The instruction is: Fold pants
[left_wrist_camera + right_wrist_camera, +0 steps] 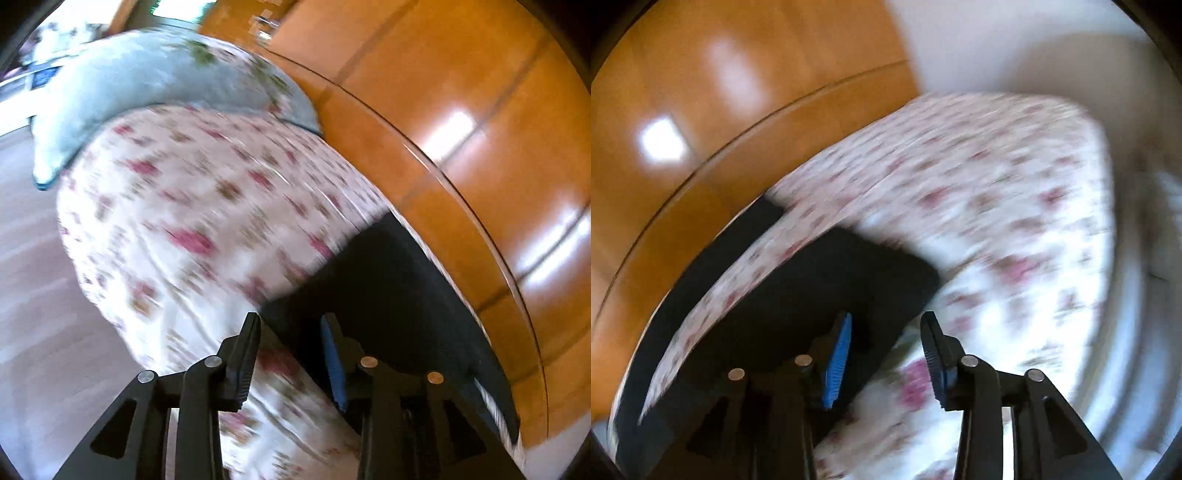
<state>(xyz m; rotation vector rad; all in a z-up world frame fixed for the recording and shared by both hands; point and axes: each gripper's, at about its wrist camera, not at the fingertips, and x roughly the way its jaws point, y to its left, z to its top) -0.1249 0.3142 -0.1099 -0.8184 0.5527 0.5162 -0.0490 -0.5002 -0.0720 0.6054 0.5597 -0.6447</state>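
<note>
Dark pants (384, 295) lie on a bed with a floral sheet (192, 221), close to the wooden side; the picture is blurred. My left gripper (291, 321) hovers just above the near edge of the pants, open, with nothing between its pads. In the right wrist view the pants (827, 273) appear as a flat dark shape on the sheet (997, 206). My right gripper (886, 317) stands open over their right-hand edge, its blue-padded finger (836, 365) above the dark cloth and the other finger above the sheet. Neither gripper holds anything.
A pale blue pillow (147, 92) lies at the far end of the bed. Glossy orange-brown wooden panels (480, 147) run along the bed's side, also seen as the wood (701, 110) at the left. A dark band (698, 266) lies between wood and mattress. Pale floor (37, 295) shows at the left.
</note>
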